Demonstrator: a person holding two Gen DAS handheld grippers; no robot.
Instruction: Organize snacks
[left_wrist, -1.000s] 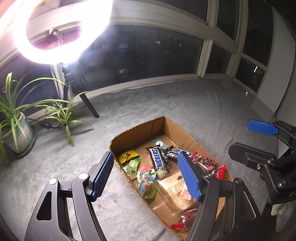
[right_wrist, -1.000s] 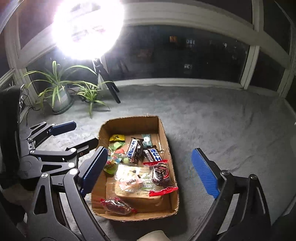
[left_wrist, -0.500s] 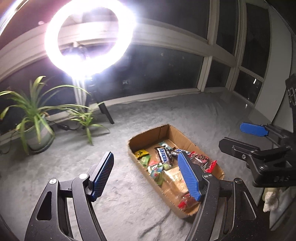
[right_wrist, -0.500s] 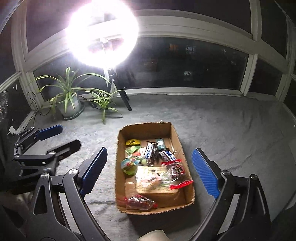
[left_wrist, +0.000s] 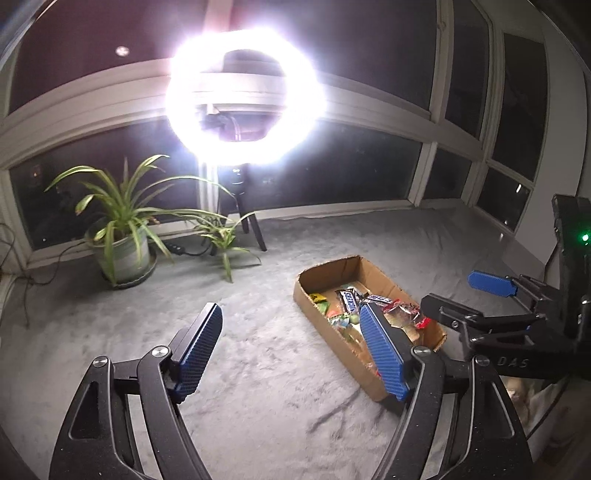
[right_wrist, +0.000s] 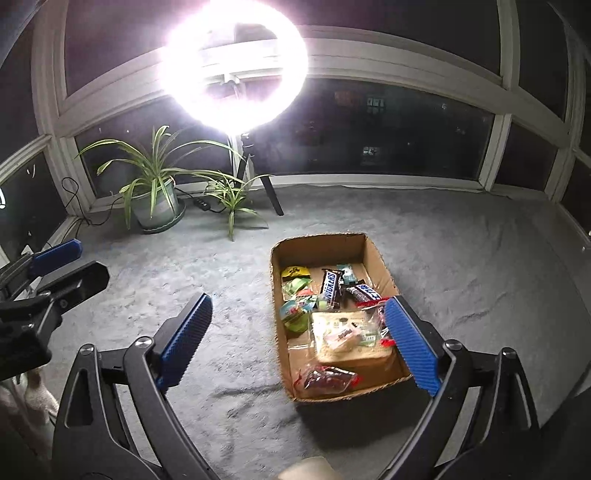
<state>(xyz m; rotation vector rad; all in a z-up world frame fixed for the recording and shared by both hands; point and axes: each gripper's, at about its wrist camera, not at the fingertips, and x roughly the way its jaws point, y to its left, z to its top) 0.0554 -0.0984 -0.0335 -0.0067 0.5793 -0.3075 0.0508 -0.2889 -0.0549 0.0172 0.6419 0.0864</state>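
Both the left gripper (left_wrist: 291, 347) and right gripper (right_wrist: 299, 339) hang spread wide, empty, above the cardboard box (right_wrist: 321, 245) (Snickers bar (right_wrist: 330, 287) among wrappers inside); beyond the box, potted plant (right_wrist: 155, 192), then ring light (right_wrist: 234, 62).

Left gripper (left_wrist: 291, 350) and right gripper (right_wrist: 301, 341) gape wide, empty

A grey carpeted floor (right_wrist: 461, 258) runs to the window wall. An open cardboard box (right_wrist: 321, 247) (snacks inside) sits mid-floor. Along the far edge, toward the left corner, stand a potted plant (right_wrist: 155, 206), a smaller plant (right_wrist: 231, 197), and a ring-light tripod (right_wrist: 271, 195).
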